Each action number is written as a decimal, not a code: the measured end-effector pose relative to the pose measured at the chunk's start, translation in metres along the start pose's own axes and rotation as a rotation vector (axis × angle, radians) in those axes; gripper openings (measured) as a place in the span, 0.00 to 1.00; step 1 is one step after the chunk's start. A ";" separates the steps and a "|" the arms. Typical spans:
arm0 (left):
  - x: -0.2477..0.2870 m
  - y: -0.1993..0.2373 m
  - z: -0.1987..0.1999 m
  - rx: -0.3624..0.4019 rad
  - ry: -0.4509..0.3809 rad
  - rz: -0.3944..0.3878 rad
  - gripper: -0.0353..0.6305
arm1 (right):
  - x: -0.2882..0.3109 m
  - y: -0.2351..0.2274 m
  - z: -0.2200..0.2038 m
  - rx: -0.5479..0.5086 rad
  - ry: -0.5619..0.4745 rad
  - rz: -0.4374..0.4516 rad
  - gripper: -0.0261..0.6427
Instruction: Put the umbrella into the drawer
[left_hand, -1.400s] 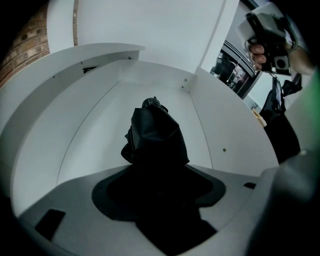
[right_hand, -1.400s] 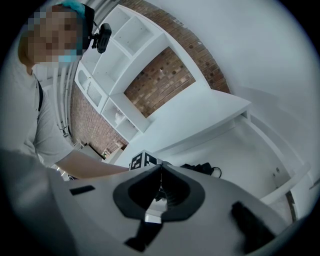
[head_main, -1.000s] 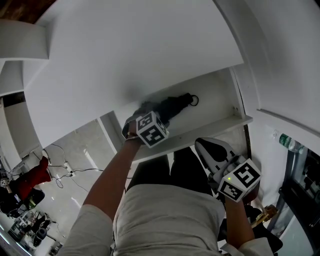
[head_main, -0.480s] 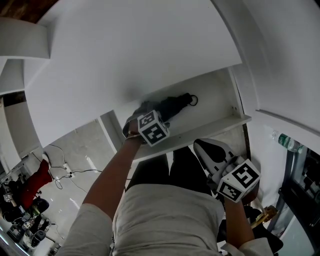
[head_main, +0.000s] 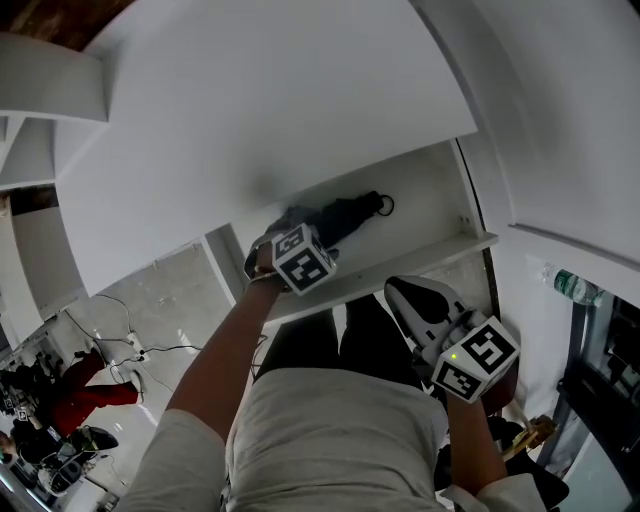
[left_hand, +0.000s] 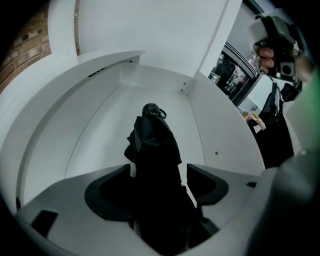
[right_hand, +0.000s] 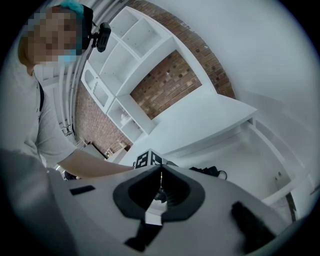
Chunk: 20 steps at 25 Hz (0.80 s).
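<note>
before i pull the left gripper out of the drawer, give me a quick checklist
1. Umbrella lying inside the drawer: ok.
2. Left gripper not gripping: ok, jaws apart, white gaps show on either side of the umbrella.
3. Fabric free of the left jaws: cannot tell, dark folds fill the space near the camera.
4. Wrist loop inside the drawer: ok.
5. Right gripper free: ok, shut on nothing, outside the drawer.
6. Drawer shut: not ok, it stands open.
</note>
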<state>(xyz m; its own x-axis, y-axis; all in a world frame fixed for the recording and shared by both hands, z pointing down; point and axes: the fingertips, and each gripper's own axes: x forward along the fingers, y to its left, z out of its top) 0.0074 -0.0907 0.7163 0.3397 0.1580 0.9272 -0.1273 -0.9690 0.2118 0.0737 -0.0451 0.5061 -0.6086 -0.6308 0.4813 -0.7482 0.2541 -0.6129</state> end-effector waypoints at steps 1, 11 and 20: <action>-0.001 0.000 -0.001 -0.003 0.000 0.003 0.56 | 0.000 0.001 0.000 -0.002 0.000 0.000 0.08; -0.024 0.000 0.004 -0.044 -0.051 0.026 0.56 | -0.005 0.010 0.010 -0.037 -0.015 0.004 0.08; -0.048 0.001 0.012 -0.087 -0.120 0.067 0.56 | -0.010 0.021 0.013 -0.072 -0.018 0.018 0.08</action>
<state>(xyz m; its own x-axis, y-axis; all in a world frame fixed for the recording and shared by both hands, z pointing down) 0.0017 -0.1016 0.6679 0.4358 0.0645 0.8977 -0.2316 -0.9558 0.1811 0.0671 -0.0435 0.4801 -0.6179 -0.6384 0.4590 -0.7546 0.3174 -0.5743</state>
